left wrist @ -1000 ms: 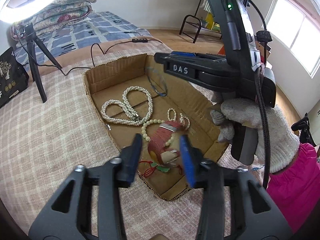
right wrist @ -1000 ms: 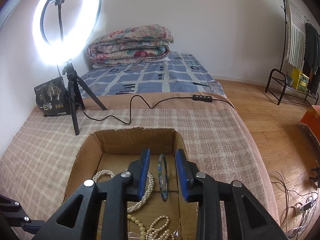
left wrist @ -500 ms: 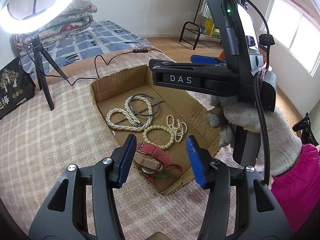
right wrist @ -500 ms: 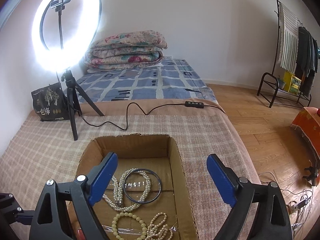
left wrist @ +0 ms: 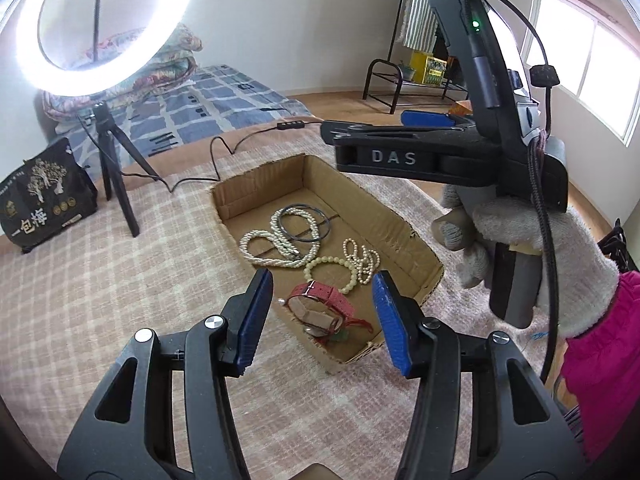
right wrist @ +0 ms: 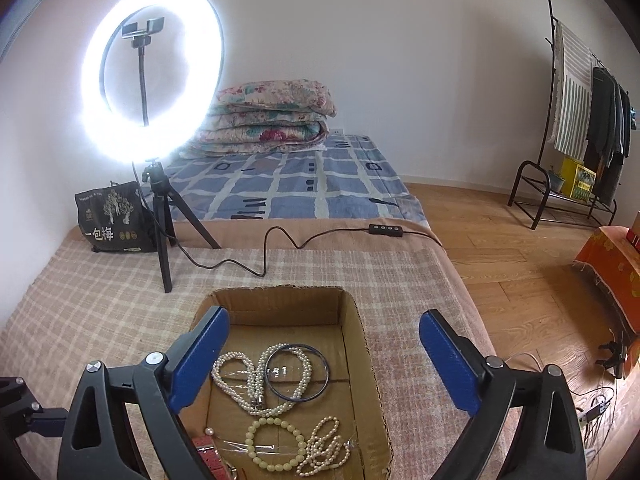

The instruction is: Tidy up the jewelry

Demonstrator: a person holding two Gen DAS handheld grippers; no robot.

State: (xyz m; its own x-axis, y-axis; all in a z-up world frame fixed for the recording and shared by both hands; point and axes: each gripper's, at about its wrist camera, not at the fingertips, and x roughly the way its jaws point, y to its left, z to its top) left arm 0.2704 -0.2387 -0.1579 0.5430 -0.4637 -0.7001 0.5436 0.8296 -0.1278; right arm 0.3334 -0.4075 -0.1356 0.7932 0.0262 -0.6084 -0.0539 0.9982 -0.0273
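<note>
On the plaid blanket: cardboard box (right wrist: 356,344), open-topped.
Box contents: pearl necklace (right wrist: 256,376) with dark bangle (right wrist: 298,372) overlapping it, bead bracelet (right wrist: 276,444) and small pearl strand (right wrist: 324,450) toward 6 o'clock, red watch (left wrist: 322,304) nearest.
Left gripper (left wrist: 320,316): jaws wide, empty.
Right gripper (right wrist: 324,364): jaws wide, empty.
Cut off: watch, right view.

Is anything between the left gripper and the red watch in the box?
Nothing visible. The left gripper is open above the near end of the cardboard box, and the red watch lies uncovered between its fingers' line of sight; the bead bracelet sits just beyond it.
</note>
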